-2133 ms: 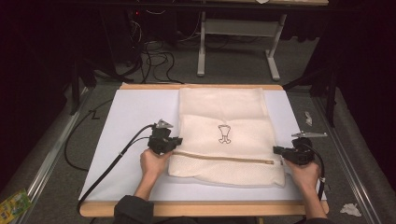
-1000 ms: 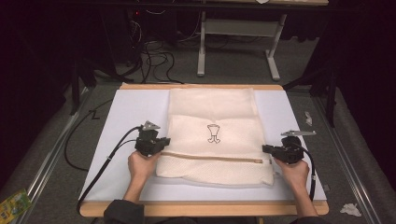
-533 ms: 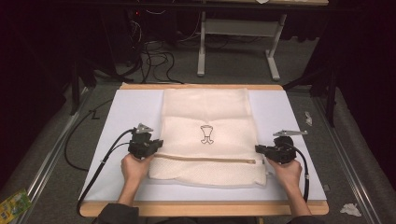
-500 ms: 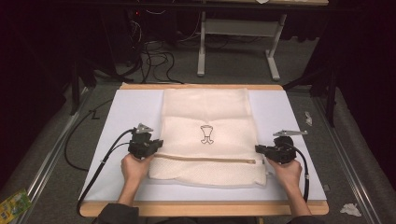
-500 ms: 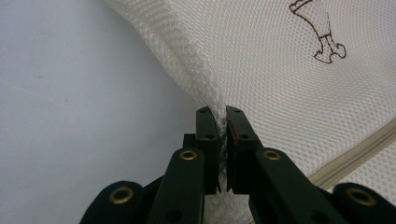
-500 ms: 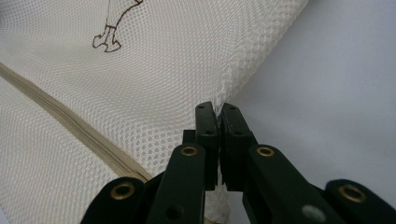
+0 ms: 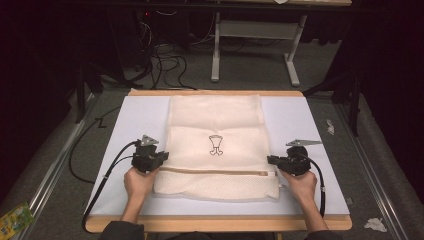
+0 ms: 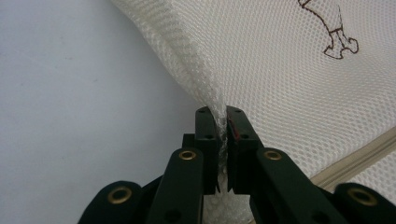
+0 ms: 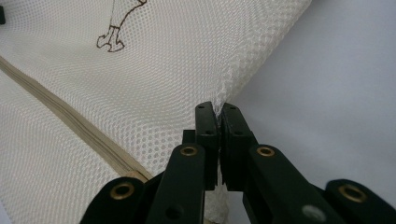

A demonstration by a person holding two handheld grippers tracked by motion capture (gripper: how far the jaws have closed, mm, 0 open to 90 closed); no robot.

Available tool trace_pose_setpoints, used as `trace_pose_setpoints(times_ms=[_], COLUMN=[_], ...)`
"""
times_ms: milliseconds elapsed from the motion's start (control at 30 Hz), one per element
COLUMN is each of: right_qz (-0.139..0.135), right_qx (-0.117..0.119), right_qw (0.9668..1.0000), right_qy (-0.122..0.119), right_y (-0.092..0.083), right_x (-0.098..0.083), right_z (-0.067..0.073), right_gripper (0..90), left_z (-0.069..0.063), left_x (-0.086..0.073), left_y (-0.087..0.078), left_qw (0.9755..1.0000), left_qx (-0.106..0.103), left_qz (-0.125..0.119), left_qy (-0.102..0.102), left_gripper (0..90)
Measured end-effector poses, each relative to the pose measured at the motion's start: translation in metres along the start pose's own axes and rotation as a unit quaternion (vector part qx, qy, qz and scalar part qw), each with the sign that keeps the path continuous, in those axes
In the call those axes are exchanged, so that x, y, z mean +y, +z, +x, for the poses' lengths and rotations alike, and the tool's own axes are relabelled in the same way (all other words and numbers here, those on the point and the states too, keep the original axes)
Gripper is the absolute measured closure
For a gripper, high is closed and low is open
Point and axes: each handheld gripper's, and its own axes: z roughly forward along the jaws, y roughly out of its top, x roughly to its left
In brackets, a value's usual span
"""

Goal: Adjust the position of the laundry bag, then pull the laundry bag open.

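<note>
Mesh bag (image 7: 216, 145), cream-coloured, lies flat on the white sheet (image 7: 125, 135) that covers the table (image 7: 215, 222), roughly midway between the left and right edges. I see its long axis running from the near edge toward the far edge, with the far end reaching almost to the far edge of the sheet. A tan zipper (image 7: 215, 171) crosses it from side to side near the end closest to me, and a small dark drawing (image 7: 216, 145) sits around the middle of the fabric. Whether anything is inside the bag I cannot tell; it looks flat. My left gripper (image 7: 159, 159) is at the bag's left edge, level with the zipper, and in the left gripper view its jaws are pressed together on a fold of the mesh (image 8: 222, 122). My right gripper (image 7: 271, 160) is at the opposite edge, also by the zipper, and the right gripper view shows its jaws pinching the mesh border (image 9: 219, 108) in the same way. Both hands rest on the sheet near the front edge, well apart, one at each side of the bag.
</note>
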Motion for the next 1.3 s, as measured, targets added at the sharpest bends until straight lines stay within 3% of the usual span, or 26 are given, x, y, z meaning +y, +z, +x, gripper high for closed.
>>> trace_pose_setpoints(times_ms=[733, 800, 867, 900, 1067, 1300], right_qz=[-0.005, -0.021, -0.027, -0.03, -0.048, -0.06], right_qx=[-0.022, -0.02, -0.022, -0.022, -0.031, -0.026], right_qw=[0.9997, 0.9996, 0.9994, 0.9993, 0.9982, 0.9978], right_qy=[-0.012, -0.004, 0.005, 0.009, 0.015, 0.014], right_y=[0.008, 0.008, 0.009, 0.009, 0.002, -0.001], right_x=[-0.01, -0.015, -0.018, -0.021, -0.023, -0.027], right_z=[0.003, 0.002, -0.002, -0.005, -0.006, -0.004], right_gripper=[81.9, 78.3, 73.1, 68.0, 59.3, 53.7], left_z=[-0.004, -0.005, -0.006, -0.007, -0.011, -0.02], left_x=[-0.013, -0.017, -0.019, -0.021, -0.025, -0.028], left_y=[0.008, 0.01, 0.009, 0.006, 0.0, -0.013], left_qw=[0.9994, 0.999, 0.9986, 0.9983, 0.997, 0.9944], left_qx=[0.031, 0.039, 0.046, 0.05, 0.063, 0.075], left_qz=[0.001, 0.003, -0.003, -0.018, -0.031, -0.059], left_qy=[0.016, 0.021, 0.025, 0.024, 0.033, 0.045], left_gripper=[77.5, 73.9, 69.5, 67.2, 58.3, 51.4])
